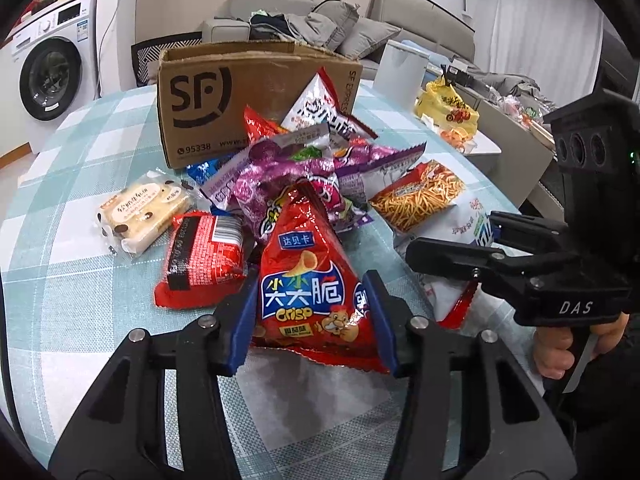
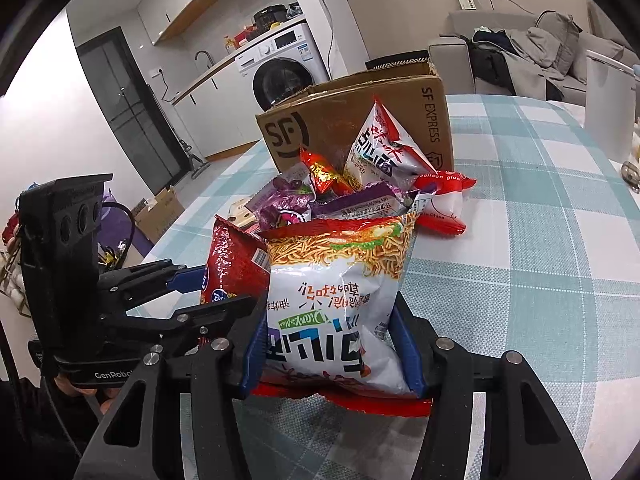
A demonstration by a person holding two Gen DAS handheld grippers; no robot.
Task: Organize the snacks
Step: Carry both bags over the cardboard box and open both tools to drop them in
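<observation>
A pile of snack bags lies on a checked tablecloth in front of an open SF cardboard box (image 1: pixel 224 96), which also shows in the right wrist view (image 2: pixel 360 120). My left gripper (image 1: pixel 310 312) is shut on a red Crisp cone-snack bag (image 1: pixel 308 280), its blue pads pressing both sides. My right gripper (image 2: pixel 332 344) is shut on a white noodle-snack bag (image 2: pixel 340 300) with a red bottom seam. In the left wrist view the right gripper (image 1: pixel 460 240) sits at the right, on the noodle-snack bag (image 1: pixel 424 200). The left gripper (image 2: pixel 192 280) shows at the left of the right wrist view.
Around the held bags lie a red packet (image 1: pixel 204 256), a wrapped biscuit pack (image 1: pixel 144 216), purple bags (image 1: pixel 288 172) and a white-red bag (image 1: pixel 320 112) leaning on the box. A white carton (image 1: pixel 404 68) and a yellow bag (image 1: pixel 448 108) stand at the far right. A balloon-glue packet (image 2: pixel 444 204) lies right of the pile.
</observation>
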